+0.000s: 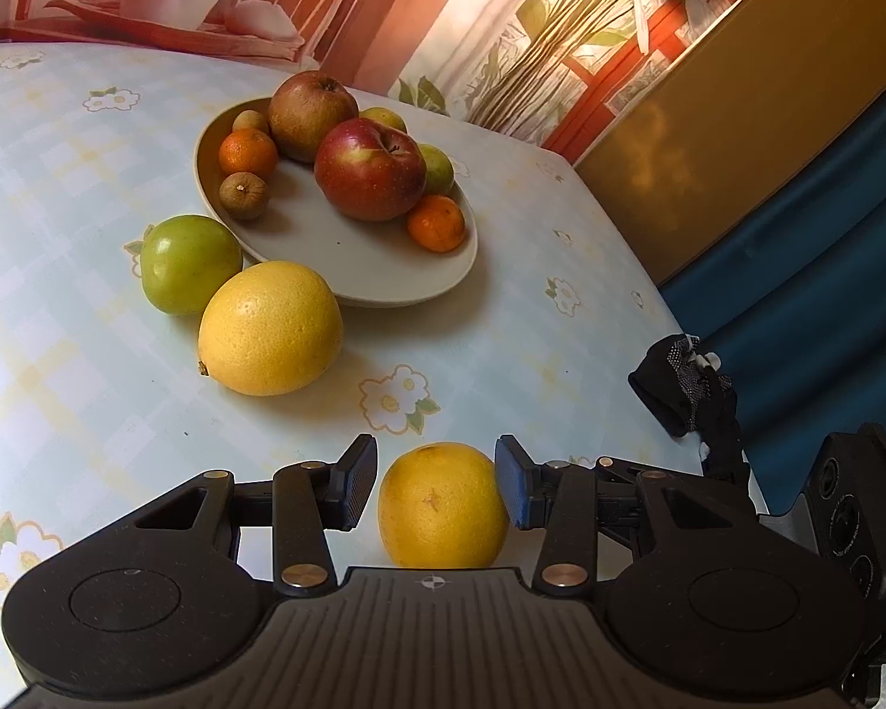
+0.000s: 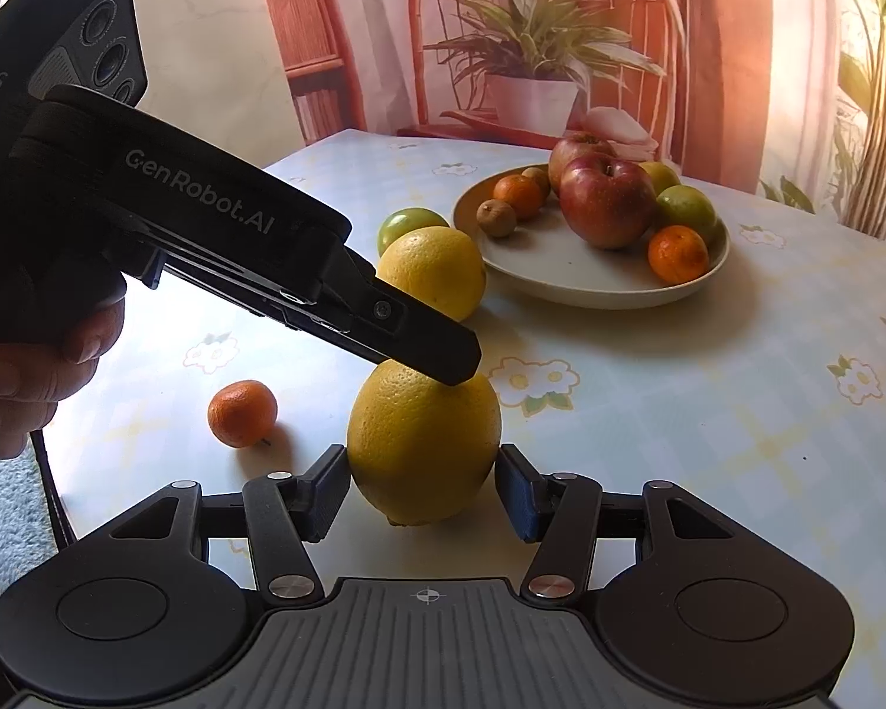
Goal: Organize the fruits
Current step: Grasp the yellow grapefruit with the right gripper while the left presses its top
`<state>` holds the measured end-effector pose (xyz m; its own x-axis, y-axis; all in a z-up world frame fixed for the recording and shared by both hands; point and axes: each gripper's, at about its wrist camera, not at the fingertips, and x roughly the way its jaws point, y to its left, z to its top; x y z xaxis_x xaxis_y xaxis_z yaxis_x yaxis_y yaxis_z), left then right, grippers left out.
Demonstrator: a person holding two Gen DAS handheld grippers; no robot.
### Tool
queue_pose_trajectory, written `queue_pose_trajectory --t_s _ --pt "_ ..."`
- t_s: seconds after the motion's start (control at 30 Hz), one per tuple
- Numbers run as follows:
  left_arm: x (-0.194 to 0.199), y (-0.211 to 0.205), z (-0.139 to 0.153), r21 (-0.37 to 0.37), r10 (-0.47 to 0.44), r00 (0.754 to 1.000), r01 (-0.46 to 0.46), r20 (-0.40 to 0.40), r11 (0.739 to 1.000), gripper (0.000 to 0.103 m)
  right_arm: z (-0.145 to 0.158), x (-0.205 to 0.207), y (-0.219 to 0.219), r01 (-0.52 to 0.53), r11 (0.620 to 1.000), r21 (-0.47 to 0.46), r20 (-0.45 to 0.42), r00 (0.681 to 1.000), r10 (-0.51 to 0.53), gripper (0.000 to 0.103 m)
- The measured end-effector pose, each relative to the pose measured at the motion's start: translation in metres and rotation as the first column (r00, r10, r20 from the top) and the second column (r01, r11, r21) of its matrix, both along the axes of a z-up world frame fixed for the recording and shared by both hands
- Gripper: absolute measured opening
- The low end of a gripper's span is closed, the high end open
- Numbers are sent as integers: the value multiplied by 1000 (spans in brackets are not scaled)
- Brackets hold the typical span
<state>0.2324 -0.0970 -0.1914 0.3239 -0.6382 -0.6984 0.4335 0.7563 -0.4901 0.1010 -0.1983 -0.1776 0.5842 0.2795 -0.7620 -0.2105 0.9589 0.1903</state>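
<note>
Yellow fruit (image 2: 424, 443) is sitting near the table's (image 1: 531, 354) front edge, between the unclenched jaws of both our left gripper (image 1: 437, 481) and right gripper (image 2: 422, 487). We are risking clashing fingers knocking it rolling overboard, short of the plate (image 1: 384, 277).

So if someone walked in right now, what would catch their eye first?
Probably the yellow citrus fruit at the near edge of the table, with the left gripper and right gripper both straddling it. Behind it, a plate piled with fruit, topped by a big red apple, with a second yellow fruit and a green apple beside it.
</note>
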Motion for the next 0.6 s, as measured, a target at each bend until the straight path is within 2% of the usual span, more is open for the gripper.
queue_pose_trajectory --t_s 0.37,0.6 --pt "0 -4 -4 5 -28 1000 28 11 1000 47 0 0 0 16 1000 15 2 1000 -16 50" --pt "0 -4 -6 -3 -25 1000 25 13 1000 47 -8 -6 -14 76 991 107 -25 997 -74 52"
